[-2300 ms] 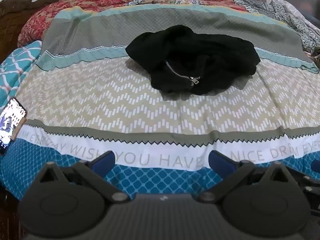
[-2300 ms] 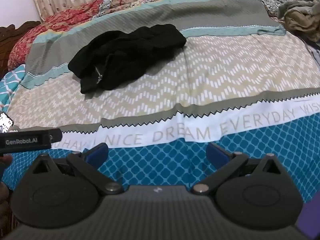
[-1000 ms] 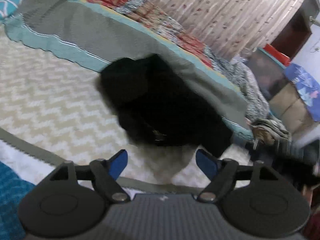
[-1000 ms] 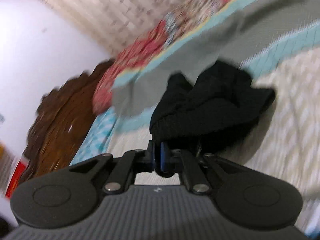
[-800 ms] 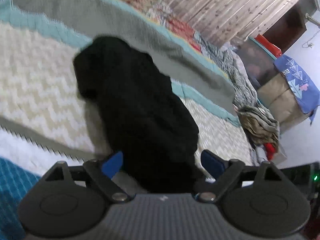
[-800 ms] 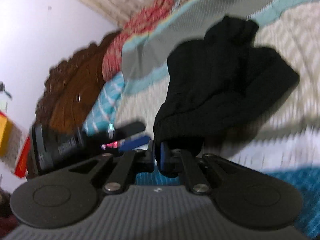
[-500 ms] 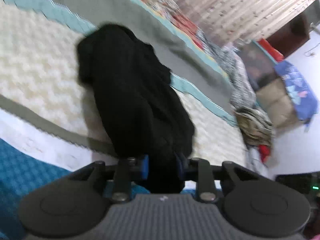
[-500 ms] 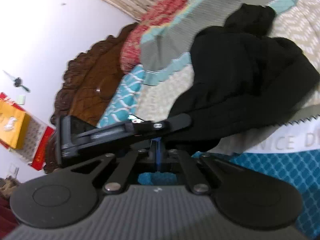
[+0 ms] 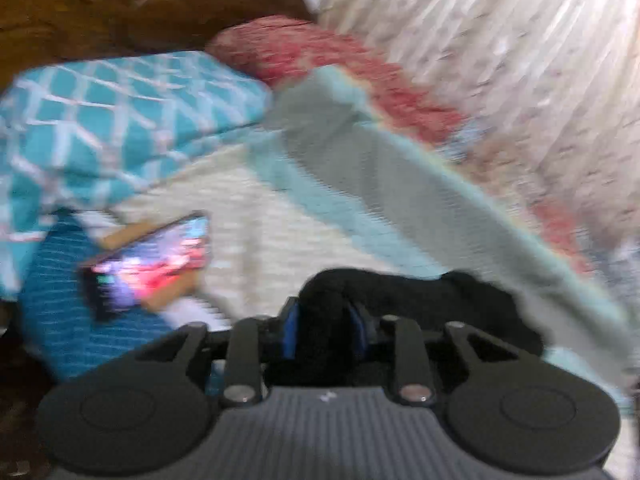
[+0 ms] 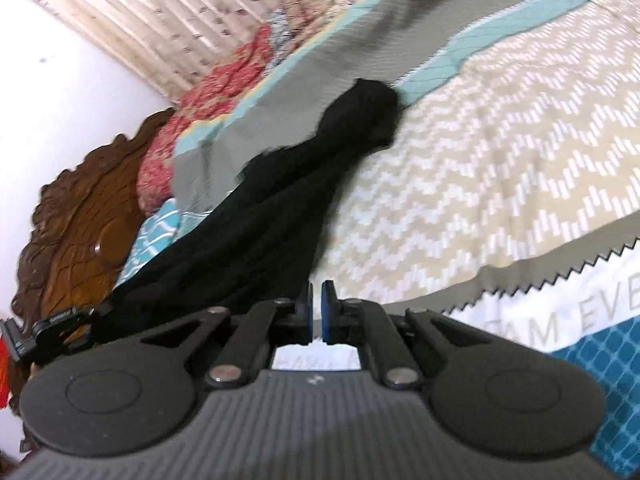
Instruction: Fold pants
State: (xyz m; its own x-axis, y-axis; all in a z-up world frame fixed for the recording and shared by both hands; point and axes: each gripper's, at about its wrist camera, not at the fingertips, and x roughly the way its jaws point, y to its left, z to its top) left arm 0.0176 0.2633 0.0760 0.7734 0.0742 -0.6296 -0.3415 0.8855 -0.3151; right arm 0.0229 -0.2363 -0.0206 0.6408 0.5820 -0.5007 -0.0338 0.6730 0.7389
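Gripping the bunched black fabric pants (image 9: 420, 300), my left tongs (image 9: 323, 330) are easing open; my right tongs (image 10: 316, 312), just beside them, look nearly closed, seemingly empty.

Bedsheet (image 10: 560, 300) white band: partial "AM EVE"; rest unreadable.

Both wrist cams sit low over the bed (image 10: 500, 168), angled down; both catch the black pants (image 9: 420, 300) close-up.
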